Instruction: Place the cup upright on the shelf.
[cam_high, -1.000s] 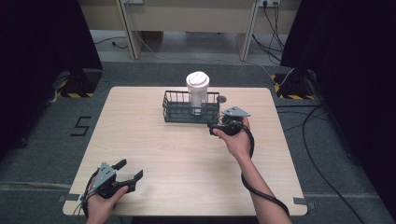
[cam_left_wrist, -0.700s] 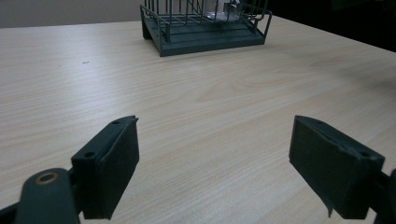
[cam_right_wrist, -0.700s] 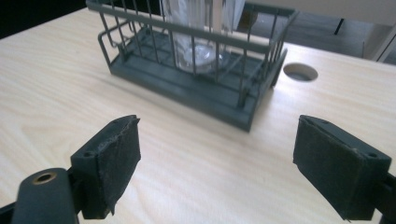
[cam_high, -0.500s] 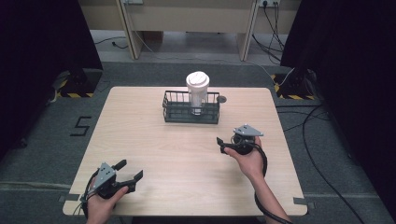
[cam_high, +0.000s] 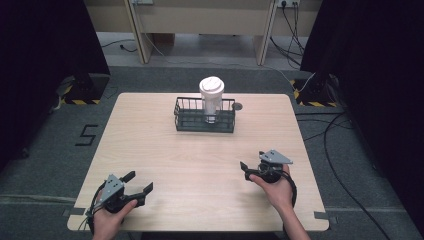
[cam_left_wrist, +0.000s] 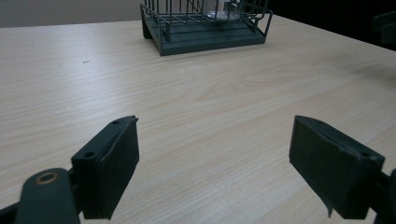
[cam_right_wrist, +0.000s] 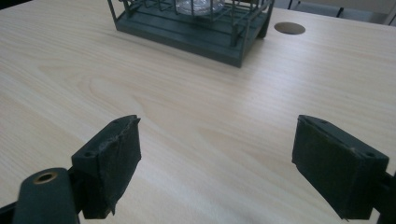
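Near the table's front edge, my left gripper (cam_high: 134, 186) and right gripper (cam_high: 248, 169) rest low with jaws spread wide, holding nothing. Farther back, the lidded cup (cam_high: 211, 100) stands upright inside the wire basket (cam_high: 192, 120); I judge the placing done, nothing left but to idle.

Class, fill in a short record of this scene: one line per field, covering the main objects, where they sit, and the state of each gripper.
Surface: wooden table
Basket: dark wire basket, far centre of the table
Cup: clear cup with white lid, upright inside the basket
Left gripper: open, empty, near left edge of the table
Right gripper: open, empty, near right side
Contact: neither gripper touches basket or cup
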